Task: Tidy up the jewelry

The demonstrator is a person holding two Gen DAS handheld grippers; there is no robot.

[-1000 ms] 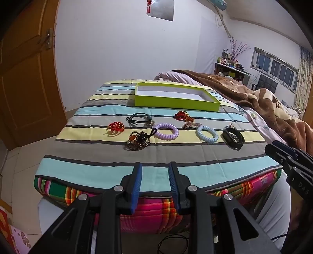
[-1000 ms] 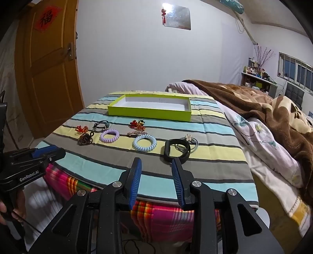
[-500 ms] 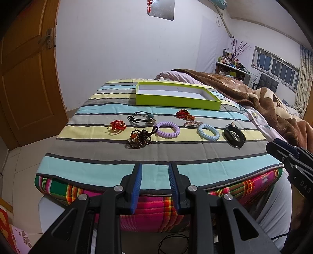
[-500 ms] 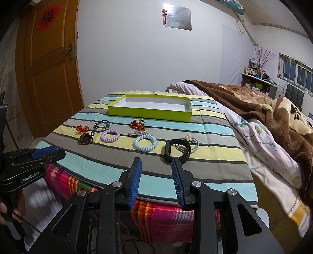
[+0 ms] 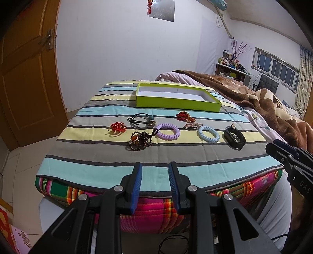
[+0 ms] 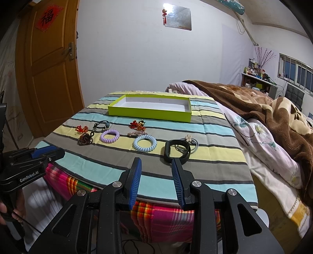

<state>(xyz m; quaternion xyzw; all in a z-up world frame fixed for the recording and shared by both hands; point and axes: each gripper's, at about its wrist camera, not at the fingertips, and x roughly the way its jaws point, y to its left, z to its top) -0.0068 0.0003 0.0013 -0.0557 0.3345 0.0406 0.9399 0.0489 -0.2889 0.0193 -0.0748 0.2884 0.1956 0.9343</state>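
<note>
Cool, even indoor light fills both wrist views, with the white wall (image 6: 137, 48) evenly lit and a bright glare spot on the mirror (image 6: 177, 17) near its upper left corner. The fisheye lens bends the door (image 5: 25, 78) and window (image 5: 277, 66) at the edges, and black vignetting cuts off the corners. Focus is sharp throughout, shadows on the striped bedcover (image 5: 156, 154) soft and faint.

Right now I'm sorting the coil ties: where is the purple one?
In the left wrist view the purple coil lies mid-table on the yellow stripe, between the bead bracelet to its left and the blue coil to its right.
</note>
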